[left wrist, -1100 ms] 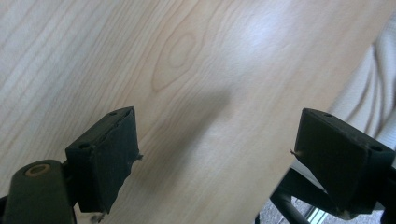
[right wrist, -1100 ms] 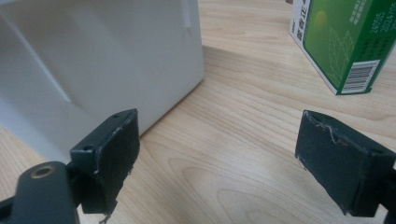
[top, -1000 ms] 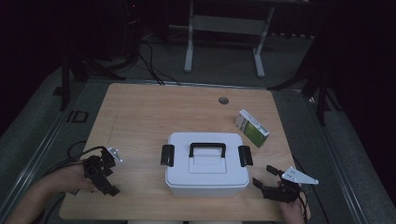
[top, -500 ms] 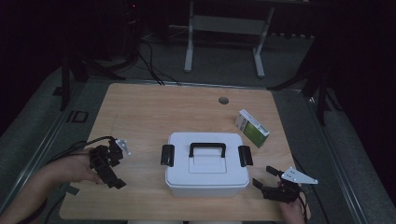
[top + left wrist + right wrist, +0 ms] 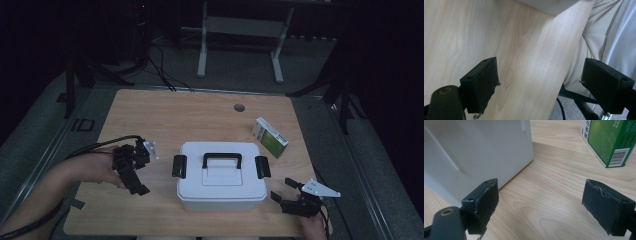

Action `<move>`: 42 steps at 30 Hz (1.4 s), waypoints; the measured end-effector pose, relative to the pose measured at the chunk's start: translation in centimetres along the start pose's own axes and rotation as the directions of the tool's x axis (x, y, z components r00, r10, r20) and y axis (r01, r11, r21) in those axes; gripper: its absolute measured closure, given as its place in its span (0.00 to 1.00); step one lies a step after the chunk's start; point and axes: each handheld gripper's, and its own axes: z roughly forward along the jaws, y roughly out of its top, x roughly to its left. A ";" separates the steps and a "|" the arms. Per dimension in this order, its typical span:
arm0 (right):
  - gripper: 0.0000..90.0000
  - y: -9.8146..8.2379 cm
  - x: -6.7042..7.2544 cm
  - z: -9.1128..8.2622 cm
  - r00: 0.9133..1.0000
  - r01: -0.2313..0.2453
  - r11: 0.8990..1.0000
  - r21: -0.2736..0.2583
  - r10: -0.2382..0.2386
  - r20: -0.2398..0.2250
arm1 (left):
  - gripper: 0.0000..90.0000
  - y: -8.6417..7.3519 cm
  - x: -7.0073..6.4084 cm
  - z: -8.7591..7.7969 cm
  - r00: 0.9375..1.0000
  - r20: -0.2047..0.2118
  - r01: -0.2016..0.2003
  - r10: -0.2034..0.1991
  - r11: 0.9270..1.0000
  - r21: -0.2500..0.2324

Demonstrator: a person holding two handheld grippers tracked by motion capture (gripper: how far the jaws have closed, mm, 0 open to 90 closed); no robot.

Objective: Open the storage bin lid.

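At 9 o'clock, the left gripper hovers with jaws apart, holding nothing. The white box, with black handle and two black side latches, sits at table center, lid probably closed. At 4 o'clock, the right gripper has jaws apart, just beside the box.

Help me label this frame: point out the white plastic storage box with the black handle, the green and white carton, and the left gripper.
white plastic storage box (image 5: 220, 192): high view, front wall.
green and white carton (image 5: 272, 140): high view, green top face.
left gripper (image 5: 141, 190): high view, between its jaw tips.
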 end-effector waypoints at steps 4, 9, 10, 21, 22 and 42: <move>0.15 -0.1 0.0 0.2 1.000 0.003 1.000 0.009 -0.003 -0.004 | 0.16 1.6 -0.4 -0.9 0.999 0.007 -0.036 0.036 0.999 -0.020; 0.15 -0.1 0.0 0.2 1.000 0.002 1.000 0.008 -0.002 -0.007 | 0.16 3.7 -0.5 -1.2 0.997 -0.009 -0.075 0.075 0.997 -0.006; 0.15 -0.1 0.0 0.2 1.000 0.001 1.000 0.007 -0.001 -0.008 | 0.16 4.2 -0.5 -1.2 0.997 -0.011 -0.079 0.079 0.997 -0.009; 0.15 -0.1 0.0 0.2 1.000 0.006 1.000 0.011 -0.006 -0.018 | 0.16 9.6 -0.4 -0.3 0.988 0.002 -0.155 0.155 0.988 0.005; 0.15 -0.1 0.0 0.2 1.000 0.006 1.000 0.011 -0.006 -0.018 | 0.16 10.0 -0.3 -0.2 0.987 0.010 -0.161 0.161 0.987 0.006; 0.15 -0.1 0.0 0.2 1.000 0.002 1.000 0.017 -0.001 -0.027 | 0.16 16.1 0.1 0.8 0.974 0.019 -0.226 0.225 0.974 0.032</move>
